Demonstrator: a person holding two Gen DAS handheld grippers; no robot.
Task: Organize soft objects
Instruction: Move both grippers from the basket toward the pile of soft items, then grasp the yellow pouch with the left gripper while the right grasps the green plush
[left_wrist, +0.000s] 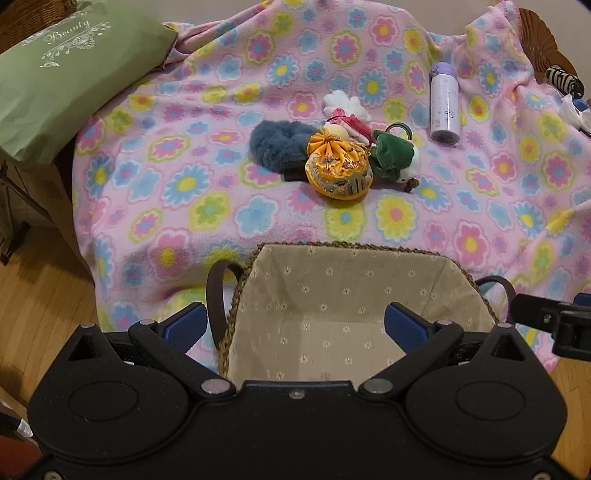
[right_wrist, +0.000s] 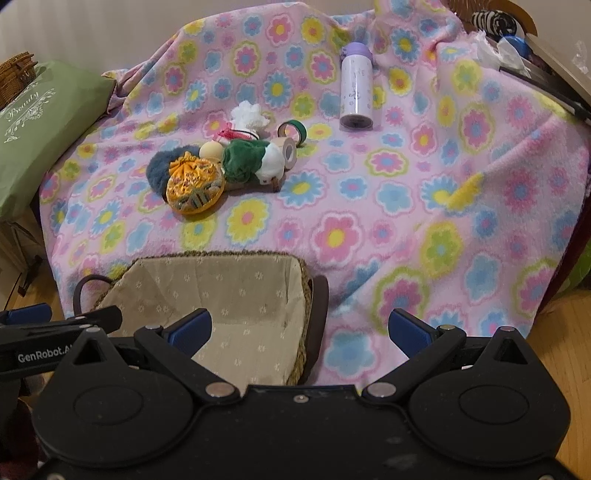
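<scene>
I see soft, even indoor light, faint shadows, sharp centres, and strong fisheye bending at edges.

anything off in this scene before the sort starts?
Mostly tidy. The purple bottle lies on its side on the floral blanket, apart from the soft pile. Two tape rolls sit right against the green plush, hard items mixed among soft ones. The lined basket is empty.

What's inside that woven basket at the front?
The basket shows only its beige flowered lining; no soft items are in it yet. The near part of its floor is hidden behind the left tongs, so that bit can't be checked.
</scene>
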